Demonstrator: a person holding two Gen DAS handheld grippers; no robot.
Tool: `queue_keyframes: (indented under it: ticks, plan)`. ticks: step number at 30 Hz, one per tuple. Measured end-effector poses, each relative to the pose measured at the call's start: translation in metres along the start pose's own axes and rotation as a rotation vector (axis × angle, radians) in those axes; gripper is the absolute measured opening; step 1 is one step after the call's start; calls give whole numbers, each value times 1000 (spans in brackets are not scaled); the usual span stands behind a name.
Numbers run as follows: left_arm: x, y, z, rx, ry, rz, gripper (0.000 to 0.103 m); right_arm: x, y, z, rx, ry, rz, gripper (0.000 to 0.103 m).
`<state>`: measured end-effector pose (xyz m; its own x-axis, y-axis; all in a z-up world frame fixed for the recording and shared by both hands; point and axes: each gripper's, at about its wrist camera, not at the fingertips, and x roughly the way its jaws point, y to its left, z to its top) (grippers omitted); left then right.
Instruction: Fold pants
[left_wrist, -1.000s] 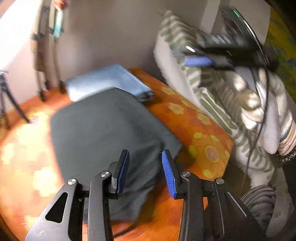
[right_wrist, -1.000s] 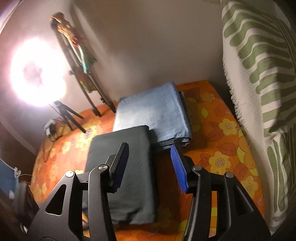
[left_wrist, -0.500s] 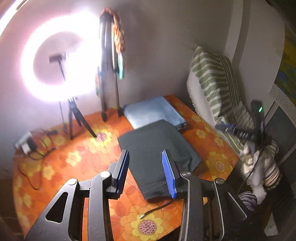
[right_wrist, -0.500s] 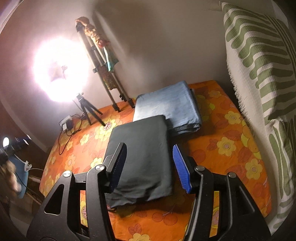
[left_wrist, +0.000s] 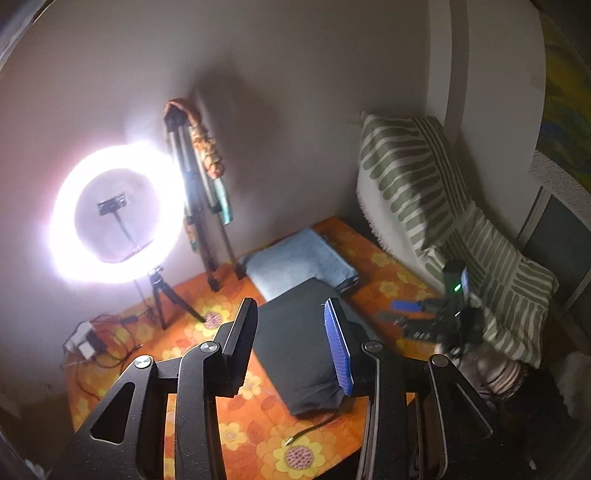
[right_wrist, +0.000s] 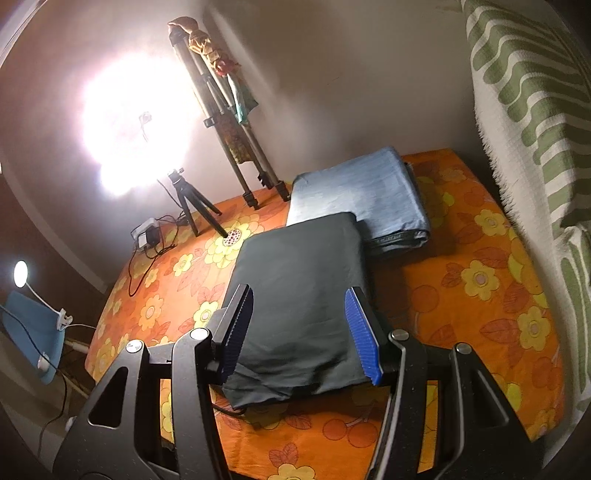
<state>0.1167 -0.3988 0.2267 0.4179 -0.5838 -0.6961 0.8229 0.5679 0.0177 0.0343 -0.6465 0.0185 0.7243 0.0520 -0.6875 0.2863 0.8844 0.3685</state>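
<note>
Lifted clear, left claw (left_wrist: 291, 347) and right claw (right_wrist: 301, 332) gape empty above seemingly folded dark pants (right_wrist: 299, 295).

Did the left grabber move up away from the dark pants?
Yes. The left gripper pulled up and back: the folded dark pants shrank, and the ring light came into view.

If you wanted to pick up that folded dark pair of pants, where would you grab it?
Probably the near short edge of the dark pants, from the front: it overhangs loosely toward the open right tool, while the far end butts against the blue pants.
</note>
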Motion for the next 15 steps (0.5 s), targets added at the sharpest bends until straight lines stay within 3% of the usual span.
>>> queue_keyframes:
  ticks: [7, 11, 15]
  plan:
    - [51, -2, -20, -40, 27, -75, 36, 35, -8, -17, 11, 59, 29, 55]
    - [91, 11, -52, -119, 44, -131, 36, 62, -13, -28, -5, 107, 40, 55]
    - [142, 19, -102, -183, 80, -174, 36, 100, -30, -39, 2, 187, -16, 55]
